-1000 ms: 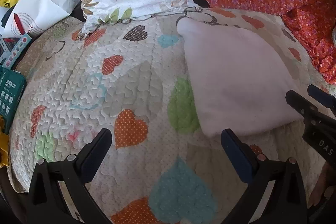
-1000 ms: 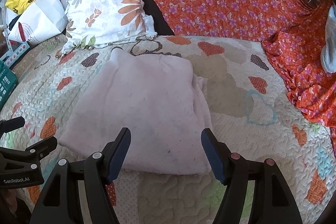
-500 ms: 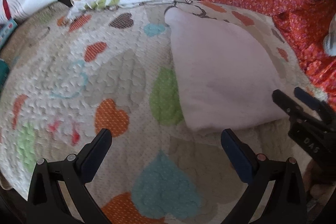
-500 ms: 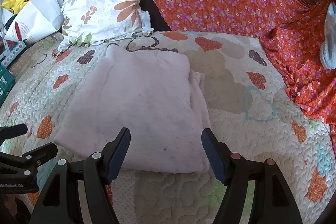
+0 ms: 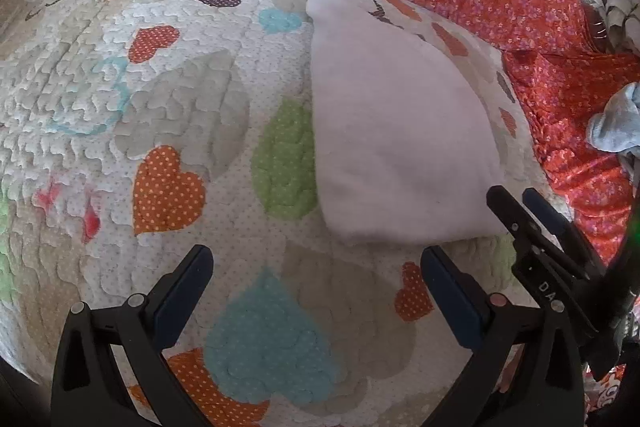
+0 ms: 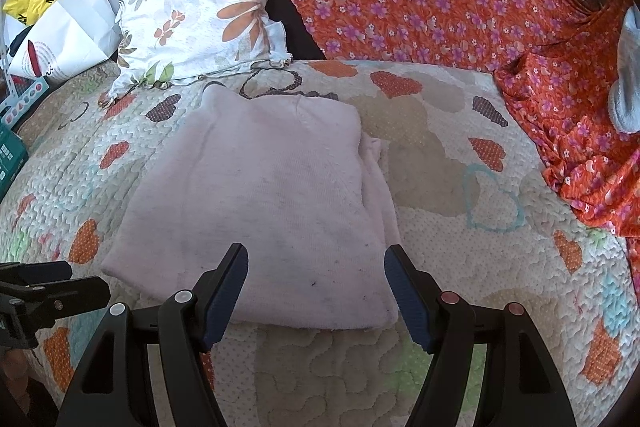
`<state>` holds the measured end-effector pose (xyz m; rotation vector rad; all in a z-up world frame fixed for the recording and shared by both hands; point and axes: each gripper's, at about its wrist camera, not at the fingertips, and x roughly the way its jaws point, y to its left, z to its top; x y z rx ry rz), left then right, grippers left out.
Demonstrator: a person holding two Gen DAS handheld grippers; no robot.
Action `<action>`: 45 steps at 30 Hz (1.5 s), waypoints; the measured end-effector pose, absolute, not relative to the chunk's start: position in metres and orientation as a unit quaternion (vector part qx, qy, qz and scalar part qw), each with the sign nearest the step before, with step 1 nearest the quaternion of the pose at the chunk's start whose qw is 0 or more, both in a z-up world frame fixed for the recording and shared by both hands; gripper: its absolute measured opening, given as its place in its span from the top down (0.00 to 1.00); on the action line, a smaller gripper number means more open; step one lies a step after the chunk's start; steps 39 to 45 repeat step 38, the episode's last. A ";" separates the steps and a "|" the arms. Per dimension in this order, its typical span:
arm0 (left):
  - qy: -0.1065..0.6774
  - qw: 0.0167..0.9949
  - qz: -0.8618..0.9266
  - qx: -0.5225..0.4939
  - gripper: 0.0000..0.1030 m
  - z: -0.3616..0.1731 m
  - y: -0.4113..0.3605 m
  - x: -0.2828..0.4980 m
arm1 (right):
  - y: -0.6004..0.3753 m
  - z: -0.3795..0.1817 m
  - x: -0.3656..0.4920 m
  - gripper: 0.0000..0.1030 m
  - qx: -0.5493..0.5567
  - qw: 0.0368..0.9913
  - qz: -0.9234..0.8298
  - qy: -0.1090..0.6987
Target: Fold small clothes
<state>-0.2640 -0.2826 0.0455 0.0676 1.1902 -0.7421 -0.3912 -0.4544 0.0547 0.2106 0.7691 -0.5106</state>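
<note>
Heart-print quilt (image 6: 460, 195) on the bed carries the folded pink garment (image 6: 272, 195), lying lengthwise straight ahead of the right hand-held gripper (image 6: 316, 295), the nearer one, while the left hand-held gripper (image 5: 316, 291) has it ahead-right, both spread wide and empty.

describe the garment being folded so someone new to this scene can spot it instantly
Start at the heart-print quilt covering the bed. Just in front of the floral pillow, a pale pink garment lies folded flat. It is the only plain, unpatterned fabric on the quilt; everything around it is hearts or flowers.
</note>
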 end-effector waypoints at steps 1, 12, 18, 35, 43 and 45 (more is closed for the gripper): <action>0.547 0.766 -0.337 0.033 0.00 0.046 -0.282 -0.264 | -0.454 0.055 -0.391 0.27 0.101 0.890 -0.246 0.371; 0.454 0.852 -0.242 0.098 0.00 0.068 -0.269 -0.266 | -0.450 0.057 -0.392 0.27 0.092 0.893 -0.246 0.365; 0.414 0.873 -0.229 0.117 0.00 0.079 -0.268 -0.269 | -0.446 0.059 -0.392 0.26 0.080 0.897 -0.245 0.359; 0.380 0.886 -0.220 0.149 0.00 0.080 -0.277 -0.278 | -0.436 0.066 -0.393 0.23 0.052 0.906 -0.242 0.343; 0.381 0.886 -0.218 0.150 0.00 0.078 -0.277 -0.278 | -0.437 0.065 -0.393 0.23 0.053 0.905 -0.241 0.346; 0.381 0.886 -0.218 0.150 0.00 0.078 -0.277 -0.278 | -0.437 0.065 -0.393 0.23 0.053 0.905 -0.241 0.346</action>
